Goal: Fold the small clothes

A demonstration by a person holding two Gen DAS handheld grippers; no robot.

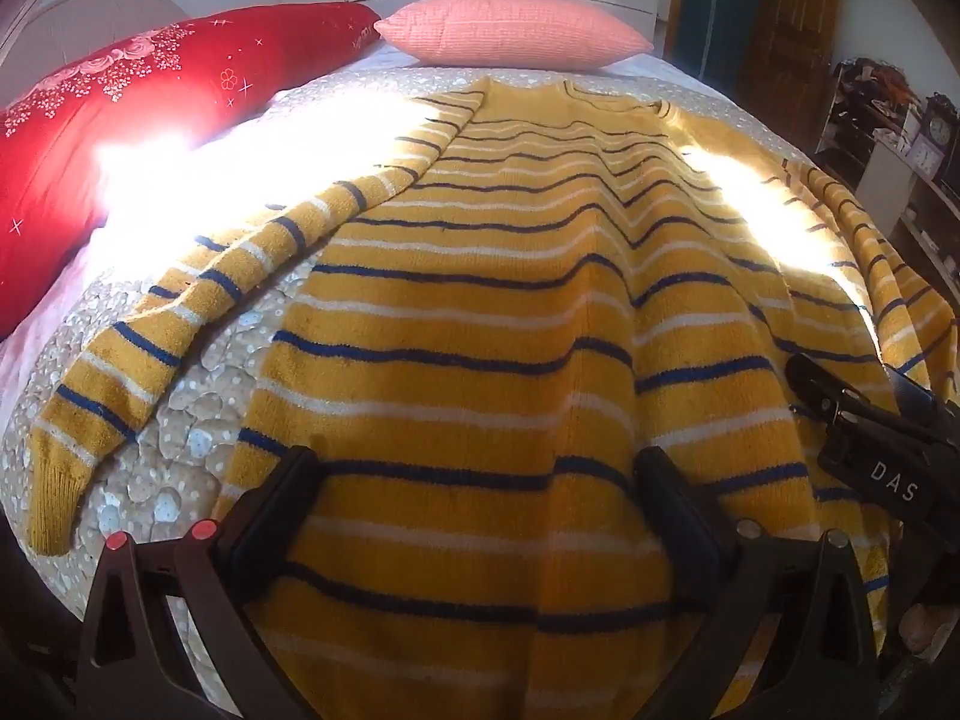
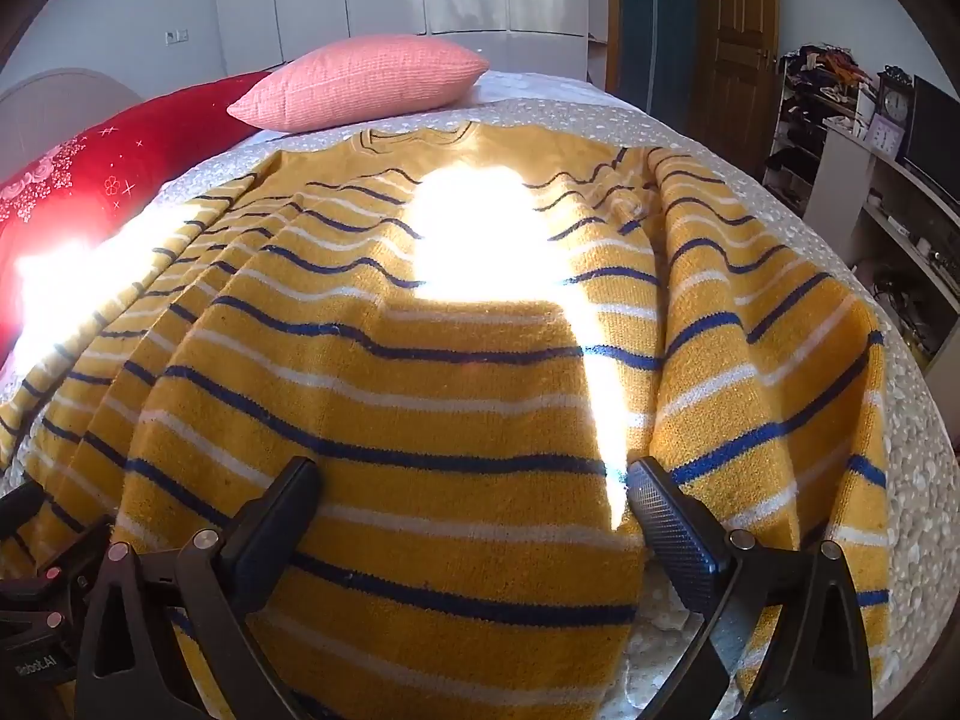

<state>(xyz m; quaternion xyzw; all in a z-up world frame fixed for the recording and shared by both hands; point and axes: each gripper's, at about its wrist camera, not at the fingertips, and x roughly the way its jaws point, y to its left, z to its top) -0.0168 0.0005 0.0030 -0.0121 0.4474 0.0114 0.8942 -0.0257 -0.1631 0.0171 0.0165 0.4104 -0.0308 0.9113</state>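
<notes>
On the far left of the bed, I saw a long red pillow with pink flower print (image 1: 120, 120), and beside it a salmon-pink ribbed cushion (image 1: 510, 30) near the head end. Spread flat over the beige dotted quilt (image 1: 180, 420) lay the mustard-yellow knitted sweater with blue and white stripes (image 1: 480, 312), neckline toward the cushion, its left sleeve (image 1: 150, 348) stretched out toward the bed's edge, its right sleeve (image 2: 780, 360) lying alongside the body. My left gripper (image 1: 480, 492) hung over the hem with its fingers spread as wide as they go, holding nothing. My right gripper (image 2: 474, 498) hovered over the sweater's right hem corner, its fingers equally wide and empty. Dark shelving (image 2: 810, 120) stood at the far right.
</notes>
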